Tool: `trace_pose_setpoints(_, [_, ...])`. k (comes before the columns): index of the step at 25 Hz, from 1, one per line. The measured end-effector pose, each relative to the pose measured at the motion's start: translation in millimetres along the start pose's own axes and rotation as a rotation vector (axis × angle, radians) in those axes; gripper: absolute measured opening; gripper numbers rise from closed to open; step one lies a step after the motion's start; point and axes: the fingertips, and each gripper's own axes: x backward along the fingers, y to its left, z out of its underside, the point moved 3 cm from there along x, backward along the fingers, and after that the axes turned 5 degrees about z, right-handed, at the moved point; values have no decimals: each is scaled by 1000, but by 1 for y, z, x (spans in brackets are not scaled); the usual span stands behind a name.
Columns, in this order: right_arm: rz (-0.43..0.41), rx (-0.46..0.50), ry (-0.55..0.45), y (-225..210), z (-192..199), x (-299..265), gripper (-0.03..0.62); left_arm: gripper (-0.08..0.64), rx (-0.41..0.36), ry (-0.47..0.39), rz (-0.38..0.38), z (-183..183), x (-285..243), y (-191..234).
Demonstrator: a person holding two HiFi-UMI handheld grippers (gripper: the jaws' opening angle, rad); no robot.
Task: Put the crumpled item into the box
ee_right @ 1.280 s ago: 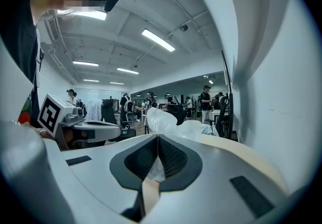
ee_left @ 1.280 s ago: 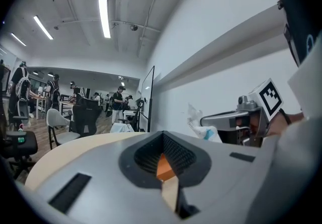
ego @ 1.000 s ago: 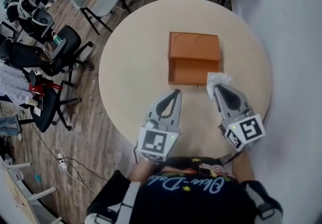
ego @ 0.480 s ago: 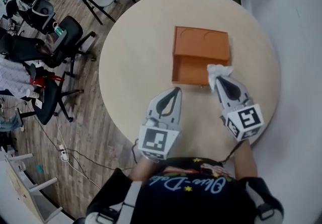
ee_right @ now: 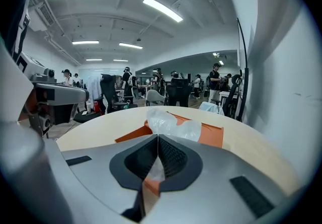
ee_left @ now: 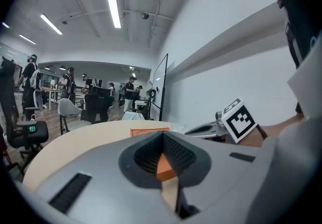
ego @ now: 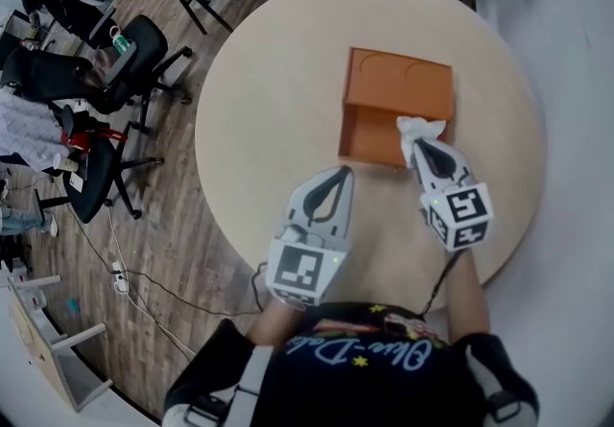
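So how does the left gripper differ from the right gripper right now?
The right gripper has its jaws shut on the crumpled white item; the left gripper has them shut on nothing. The right gripper reaches the open part of the orange box; the left gripper stops short of it, over the bare table. Both point forward, toward the box.

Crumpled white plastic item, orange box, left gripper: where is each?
Crumpled white plastic item (ee_right: pixel 173 126), right gripper view, its bunched middle above the jaws.
Orange box (ego: pixel 398 84), head view, its flat far panel.
Left gripper (ego: pixel 341 172), head view, the tips of its jaws.
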Motion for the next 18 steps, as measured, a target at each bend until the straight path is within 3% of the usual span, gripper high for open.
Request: trace_pose_setpoints(18, [-39,59,151,2,37,-37,0,-8,27,13,-15,5,3,4])
